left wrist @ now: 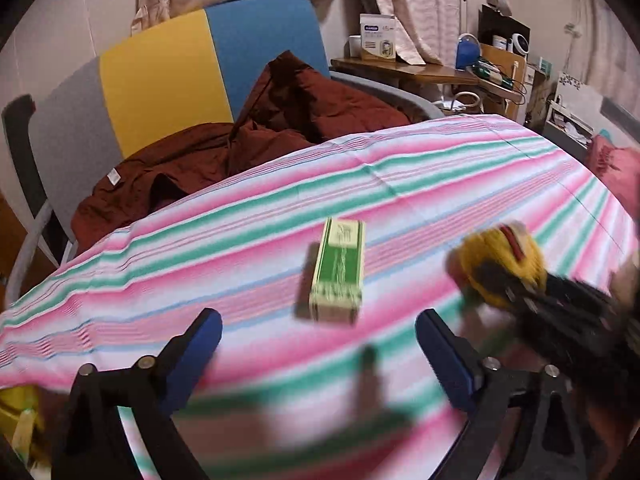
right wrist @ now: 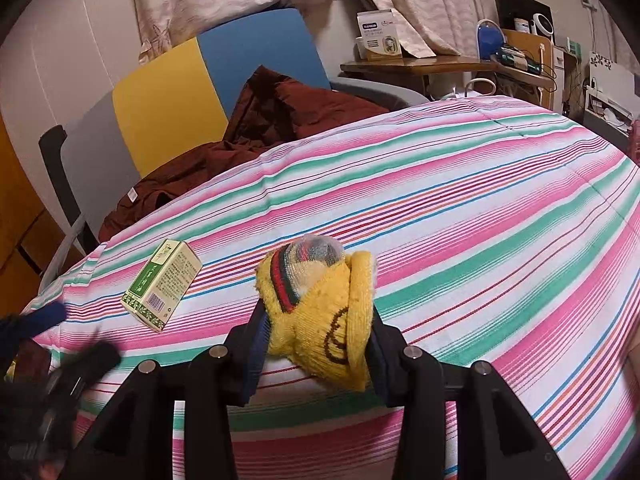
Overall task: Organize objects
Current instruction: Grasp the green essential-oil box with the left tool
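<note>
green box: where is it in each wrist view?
Left wrist: green box lies centre frame on the striped cloth, ahead of the open left gripper.
Right wrist: green box sits left of centre, left of the yellow sock.
Shared landmark: yellow-and-blue chair back.

I see the pink, green and white striped cotton-looking tablecloth point(right wrist: 460, 208), a matt woven sheet with faint fold creases. On it lies the small green and cream cardboard box point(right wrist: 162, 289), its printed paper faces smooth with a slight sheen. Just right of that box, my right gripper point(right wrist: 316, 336) squeezes the yellow terry-cloth sock bundle point(right wrist: 320, 308), fuzzy and rough, with a ribbed red and green knit band. The fingers' point(left wrist: 200, 344) blue pads look like matt rubbery plastic on black plastic arms with shiny metal screw heads. Beyond the tablecloth, a crumpled dark red fabric garment point(left wrist: 280, 128) looks soft and matt.
</note>
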The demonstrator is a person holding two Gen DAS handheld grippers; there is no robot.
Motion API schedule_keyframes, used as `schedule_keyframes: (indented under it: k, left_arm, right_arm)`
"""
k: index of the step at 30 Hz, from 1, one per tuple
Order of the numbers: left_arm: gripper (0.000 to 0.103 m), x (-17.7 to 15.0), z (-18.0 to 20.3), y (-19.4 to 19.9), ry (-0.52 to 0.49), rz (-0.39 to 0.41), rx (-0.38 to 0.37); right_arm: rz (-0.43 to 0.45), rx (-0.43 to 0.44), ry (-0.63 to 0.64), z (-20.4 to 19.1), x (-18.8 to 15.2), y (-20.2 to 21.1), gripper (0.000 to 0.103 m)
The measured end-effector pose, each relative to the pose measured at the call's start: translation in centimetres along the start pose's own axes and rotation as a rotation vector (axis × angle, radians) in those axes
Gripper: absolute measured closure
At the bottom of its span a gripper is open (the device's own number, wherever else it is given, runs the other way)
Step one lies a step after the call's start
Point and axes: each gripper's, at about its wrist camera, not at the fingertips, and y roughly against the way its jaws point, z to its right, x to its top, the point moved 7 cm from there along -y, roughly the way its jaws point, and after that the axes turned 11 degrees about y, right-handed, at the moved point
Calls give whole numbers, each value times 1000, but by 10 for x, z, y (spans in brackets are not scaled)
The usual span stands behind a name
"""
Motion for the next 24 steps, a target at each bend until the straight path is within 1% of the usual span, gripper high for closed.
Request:
schedule_keyframes:
  k: [4, 6, 7, 9, 10, 11, 12, 16, 19, 21, 24]
  left_arm:
    - [9, 7, 8, -24, -33, 9, 20]
    - [21, 8, 13, -36, -61, 5, 37]
    - [25, 7, 16, -41, -71, -7, 37]
    - [45, 2, 19, -51, -85, -46, 33]
    - [54, 4, 20, -49, -75, -36, 9]
    - [70, 5, 20, -48, -75, -29, 10]
    - [72, 5, 20, -48, -75, -29, 9]
    - [72, -1, 15, -40, -68, -7, 22]
    - [72, -8, 10, -26, -57, 32, 39]
    - [72, -16, 7, -9, -56, 75, 64]
    - [72, -28, 5, 15, -57, 137, 65]
  right_arm:
    - [3, -8, -5, -1, -1, -1, 59]
    - [6, -12, -3, 0, -1, -1, 59]
    - [7, -13, -2, -1, -1, -1, 59]
    - [9, -21, 4, -2, -2, -1, 59]
    - [11, -25, 7, -3, -2, -1, 59]
    - [12, -28, 11, -3, -2, -1, 59]
    - [13, -32, 14, -4, -2, -1, 59]
    - [18, -40, 20, -5, -2, 0, 59]
    - [19, -50, 29, -6, -2, 1, 59]
    - [24, -60, 45, -8, -1, 3, 59]
    - [51, -81, 75, -14, 2, 9, 59]
